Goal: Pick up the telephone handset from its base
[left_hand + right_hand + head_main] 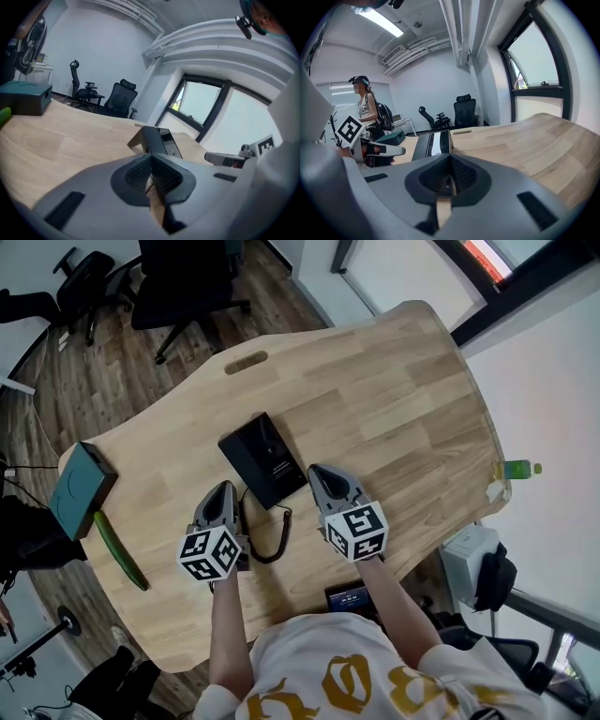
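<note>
A light wooden table with a curved edge fills the middle of the room. A dark wood-plank floor shows to its left, and black office chairs stand on it at the far side. The walls are plain white. A dark-framed window on the right lets in daylight. A strip light glows beside white ceiling pipes.

We see a light wooden table bearing a black telephone at centre frame, its coiled cord just below, and a teal box and a cucumber at left.
</note>
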